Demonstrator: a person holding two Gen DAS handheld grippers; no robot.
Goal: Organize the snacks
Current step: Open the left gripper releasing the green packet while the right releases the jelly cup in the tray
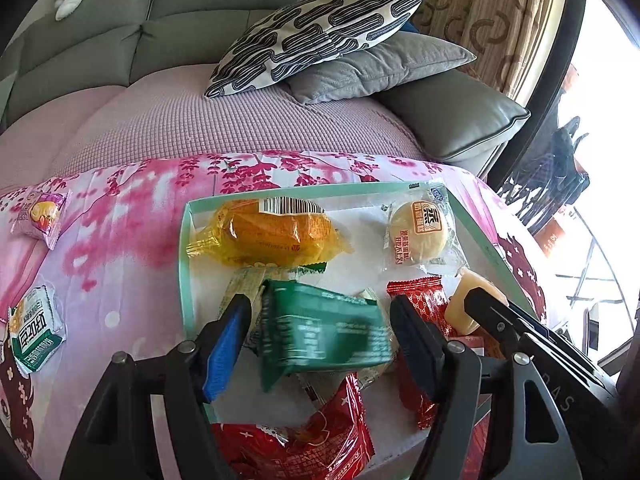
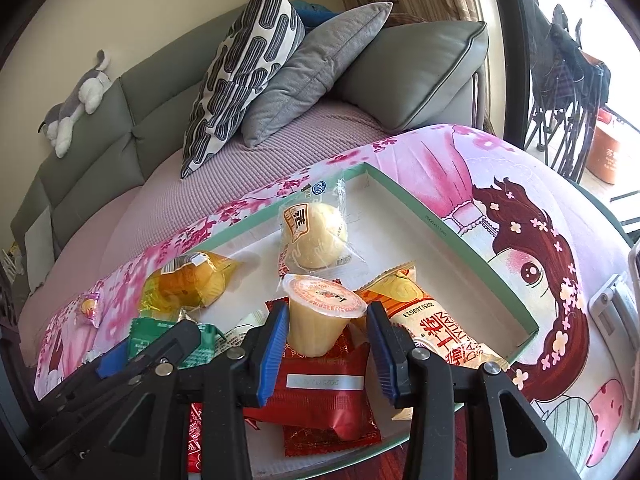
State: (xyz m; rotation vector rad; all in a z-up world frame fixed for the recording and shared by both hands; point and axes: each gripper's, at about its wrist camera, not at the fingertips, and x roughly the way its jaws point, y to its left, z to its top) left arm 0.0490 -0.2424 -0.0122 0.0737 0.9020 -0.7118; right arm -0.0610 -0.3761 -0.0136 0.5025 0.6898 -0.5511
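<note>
Left wrist: green packet (image 1: 324,328) blurred between wide jaws, contact unclear; right jaws flank jelly cup (image 2: 320,312), grip unclear.

the left gripper (image 1: 320,328) hangs over the mint-rimmed tray (image 1: 185,240), its blue pads (image 1: 228,340) standing on either side of a blurred green snack packet (image 1: 324,332); pad contact cannot be confirmed, possibly a small gap on each side. inside the tray lie a yellow-wrapped cake (image 1: 272,236), a clear-wrapped round bun (image 1: 420,232) and red packets (image 1: 304,444), with the right gripper (image 1: 480,300) around a pale jelly cup (image 1: 466,300). two further packets (image 1: 38,332) rest on the pink floral cloth (image 1: 120,232), well apart from the tray.
</note>
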